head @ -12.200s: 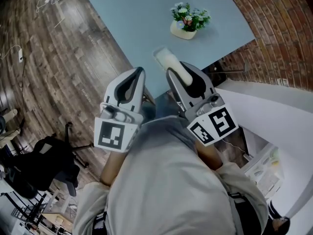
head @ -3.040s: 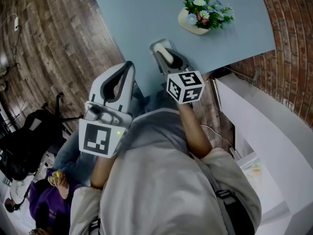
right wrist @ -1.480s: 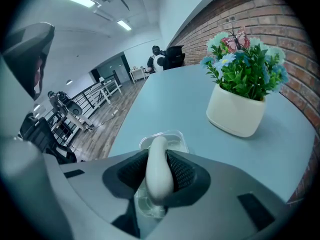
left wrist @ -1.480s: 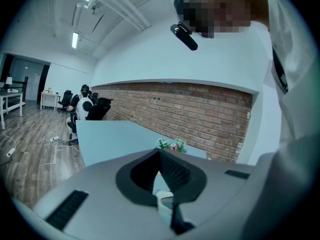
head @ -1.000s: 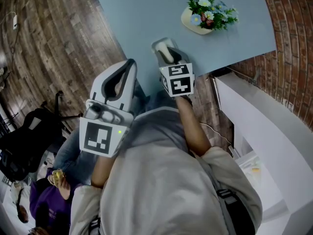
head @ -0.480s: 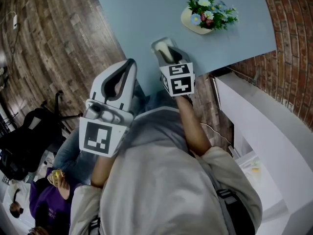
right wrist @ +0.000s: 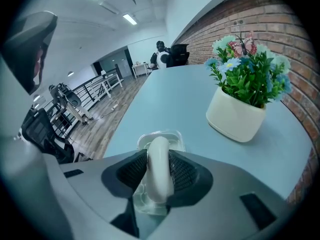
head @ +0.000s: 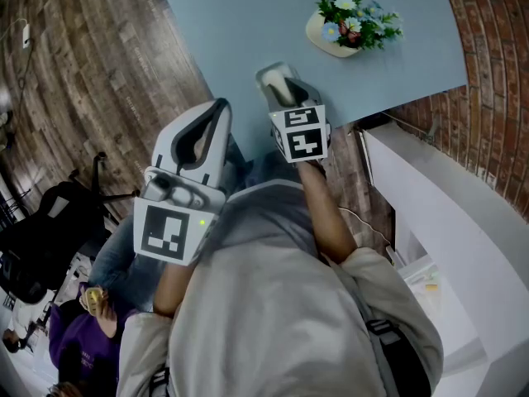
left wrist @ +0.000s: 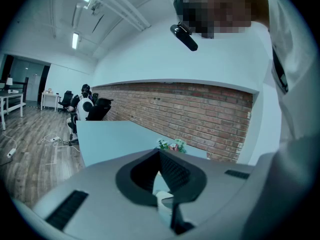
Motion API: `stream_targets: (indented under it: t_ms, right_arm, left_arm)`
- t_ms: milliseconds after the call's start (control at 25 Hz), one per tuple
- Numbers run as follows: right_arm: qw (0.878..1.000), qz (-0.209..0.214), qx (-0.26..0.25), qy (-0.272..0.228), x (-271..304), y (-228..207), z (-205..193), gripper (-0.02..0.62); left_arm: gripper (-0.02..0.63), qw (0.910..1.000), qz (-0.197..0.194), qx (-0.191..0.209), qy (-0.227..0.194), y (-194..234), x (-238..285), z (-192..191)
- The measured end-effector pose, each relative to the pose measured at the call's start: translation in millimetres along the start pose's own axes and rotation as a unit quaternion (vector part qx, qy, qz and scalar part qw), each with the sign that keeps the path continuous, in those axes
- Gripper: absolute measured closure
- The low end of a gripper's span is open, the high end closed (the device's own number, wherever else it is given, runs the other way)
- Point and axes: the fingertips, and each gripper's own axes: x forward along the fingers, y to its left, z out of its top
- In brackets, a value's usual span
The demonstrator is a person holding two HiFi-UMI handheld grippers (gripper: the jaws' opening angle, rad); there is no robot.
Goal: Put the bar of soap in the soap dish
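The pale oval bar of soap (right wrist: 159, 180) stands on its narrow edge. Its length runs along the clear plastic soap dish (right wrist: 143, 139) directly beneath it, by the near edge of the blue table (right wrist: 165, 96), and its lower end seems to rest in the dish. The right hand-held gripper (right wrist: 158, 156) straddles the soap. Its jaws have just been opening wide, and the pads look slack rather than squeezing. The left hand-held gripper (left wrist: 160, 154), closed and empty, hangs farther off.

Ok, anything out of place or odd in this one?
Only the soap: it stands on edge in the dish, not flat, between the jaws of the right gripper, which have just been opening. Nothing spilled or damaged.
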Motion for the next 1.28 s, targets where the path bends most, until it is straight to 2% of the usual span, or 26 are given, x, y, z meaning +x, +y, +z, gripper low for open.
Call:
stream_targets:
  t_ms: [1280]
  right_arm:
    - [1.0,-0.003,0.005,-0.008,-10,-5,-1,0.459]
  left_arm:
    - [0.603,1.0,-0.004,0.005,0.0,-12,-3,-1]
